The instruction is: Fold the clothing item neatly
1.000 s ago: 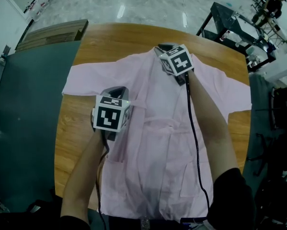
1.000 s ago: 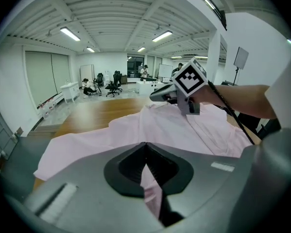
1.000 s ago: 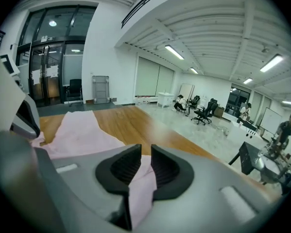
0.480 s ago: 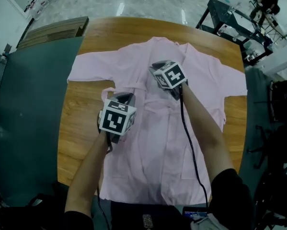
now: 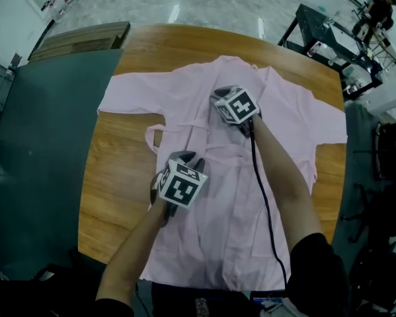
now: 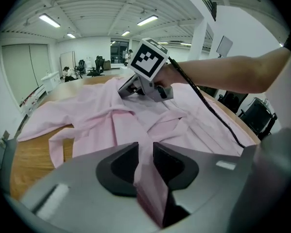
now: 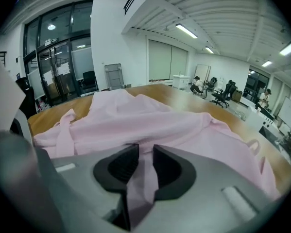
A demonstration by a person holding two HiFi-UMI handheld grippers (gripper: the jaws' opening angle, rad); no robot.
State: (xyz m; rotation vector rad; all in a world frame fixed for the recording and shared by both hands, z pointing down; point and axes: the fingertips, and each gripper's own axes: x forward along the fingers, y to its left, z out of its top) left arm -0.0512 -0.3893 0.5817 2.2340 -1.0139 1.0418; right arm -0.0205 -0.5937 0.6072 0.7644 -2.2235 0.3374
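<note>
Pink robe (image 5: 211, 243) lies flat on the bench (image 5: 115, 177), collar far, hem near, long axis running away from the person; left tool (image 6: 145, 148) and right tool (image 7: 146, 152) have just been easing apart, a loose cloth fold between each pair of jaws.

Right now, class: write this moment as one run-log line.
garment: pink robe spread on wooden table, sleeves out | left gripper: jaws just opening, robe fabric between | right gripper: jaws just opening, robe fabric between
</note>
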